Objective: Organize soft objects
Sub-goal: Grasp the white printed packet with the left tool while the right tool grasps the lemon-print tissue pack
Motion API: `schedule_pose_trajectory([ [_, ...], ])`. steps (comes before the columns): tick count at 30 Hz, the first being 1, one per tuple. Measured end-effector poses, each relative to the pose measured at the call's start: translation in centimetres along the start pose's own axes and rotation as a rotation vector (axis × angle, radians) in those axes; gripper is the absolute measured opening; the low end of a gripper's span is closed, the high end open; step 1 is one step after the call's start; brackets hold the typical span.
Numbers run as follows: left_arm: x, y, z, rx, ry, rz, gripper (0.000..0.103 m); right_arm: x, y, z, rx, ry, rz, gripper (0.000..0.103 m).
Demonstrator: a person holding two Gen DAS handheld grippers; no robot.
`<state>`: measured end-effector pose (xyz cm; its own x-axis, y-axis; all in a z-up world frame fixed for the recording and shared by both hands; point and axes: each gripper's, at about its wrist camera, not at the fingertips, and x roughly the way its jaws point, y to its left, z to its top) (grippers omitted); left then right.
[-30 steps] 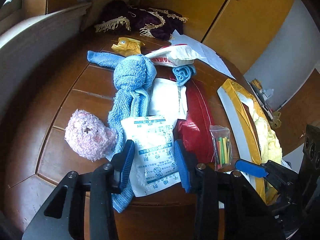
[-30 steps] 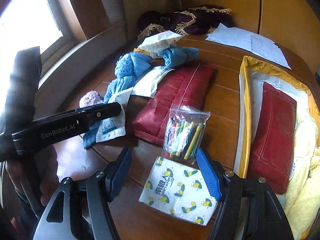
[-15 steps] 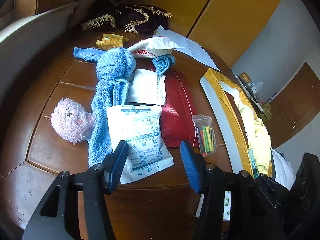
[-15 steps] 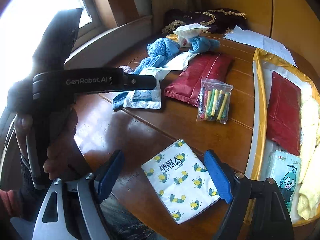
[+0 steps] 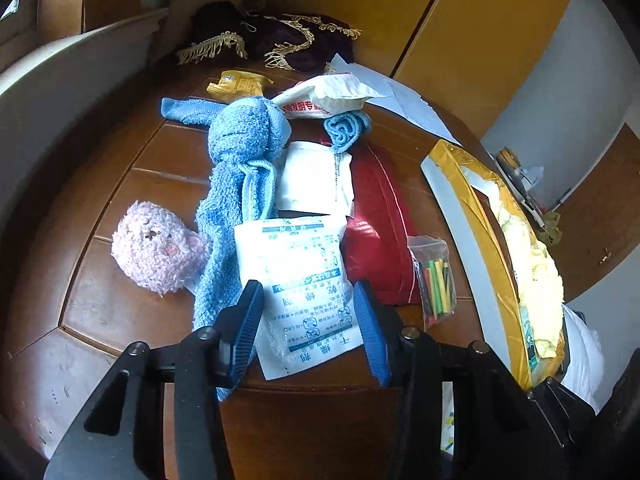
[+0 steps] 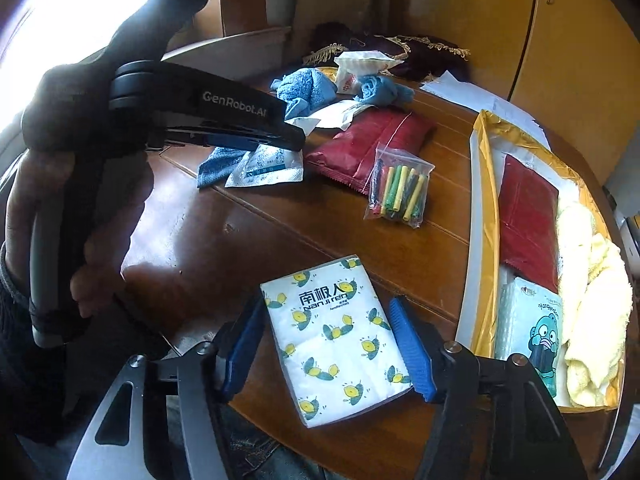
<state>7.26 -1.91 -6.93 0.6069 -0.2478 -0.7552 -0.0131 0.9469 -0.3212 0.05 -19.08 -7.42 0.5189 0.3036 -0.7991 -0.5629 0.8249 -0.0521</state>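
Tissue pack (image 6: pixel 338 340), lemon print, flat at the near table (image 6: pixel 248 240) edge, between the closing right gripper (image 6: pixel 332 350) jaws; pads not yet pressing.
Risk: soft wrapper buckles or slides off the edge. Left gripper (image 5: pixel 310 328) closing, empty, over the white sachet (image 5: pixel 296 276). Box (image 6: pixel 486 208) alongside.
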Motion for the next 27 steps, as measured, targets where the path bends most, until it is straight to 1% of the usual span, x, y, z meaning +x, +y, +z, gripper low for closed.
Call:
schedule_pose_trajectory([
  [1, 0.0, -0.2, -0.1, 0.006, 0.002, 0.000, 0.045, -0.1, -0.1, 0.0, 0.006, -0.007, 0.002, 0.064],
  [3, 0.2, -0.4, 0.1, 0.007, 0.006, 0.004, 0.049, -0.3, -0.5, 0.0, 0.023, -0.021, 0.009, 0.062],
  [7, 0.5, -0.4, 1.1, -0.030, -0.005, 0.014, 0.051, -0.6, -1.0, 0.0, 0.057, -0.045, 0.045, 0.061],
  [9, 0.8, -0.7, 1.5, -0.026, -0.013, 0.055, 0.052, -0.5, -0.9, 0.0, 0.052, -0.047, 0.038, 0.061],
  [11, 1.2, -1.1, 1.8, -0.016, -0.031, 0.140, 0.052, -0.5, -0.9, -0.1, 0.052, -0.048, 0.037, 0.061],
  [12, 1.7, -1.2, 1.8, -0.012, -0.023, 0.164, 0.052, -0.5, -0.9, -0.1, 0.054, -0.050, 0.040, 0.061],
  [14, 2.1, -1.5, 1.6, 0.006, -0.019, 0.184, 0.050, -0.5, -1.0, -0.1, 0.054, -0.054, 0.042, 0.061],
  [16, 1.7, -1.7, 1.2, 0.027, -0.036, 0.203, 0.039, -0.5, -0.9, -0.2, 0.056, -0.058, 0.041, 0.061],
  [17, 1.3, -1.9, 0.9, 0.036, -0.045, 0.197, 0.031, -0.5, -1.0, -0.1, 0.059, -0.061, 0.045, 0.061],
  [18, 0.9, -1.9, 0.6, 0.041, -0.049, 0.188, 0.027, -0.6, -1.1, -0.1, 0.067, -0.065, 0.054, 0.061],
  [21, 0.0, -1.9, -0.3, 0.043, -0.052, 0.143, 0.022, -0.9, -1.6, -0.1, 0.094, -0.080, 0.079, 0.060],
  [24, -0.8, -1.6, -0.7, 0.031, -0.054, 0.059, 0.019, -1.0, -1.8, -0.1, 0.114, -0.096, 0.088, 0.059],
  [27, -1.7, -1.3, -0.8, -0.009, -0.057, -0.050, 0.016, -1.2, -2.4, 0.1, 0.156, -0.117, 0.125, 0.059],
])
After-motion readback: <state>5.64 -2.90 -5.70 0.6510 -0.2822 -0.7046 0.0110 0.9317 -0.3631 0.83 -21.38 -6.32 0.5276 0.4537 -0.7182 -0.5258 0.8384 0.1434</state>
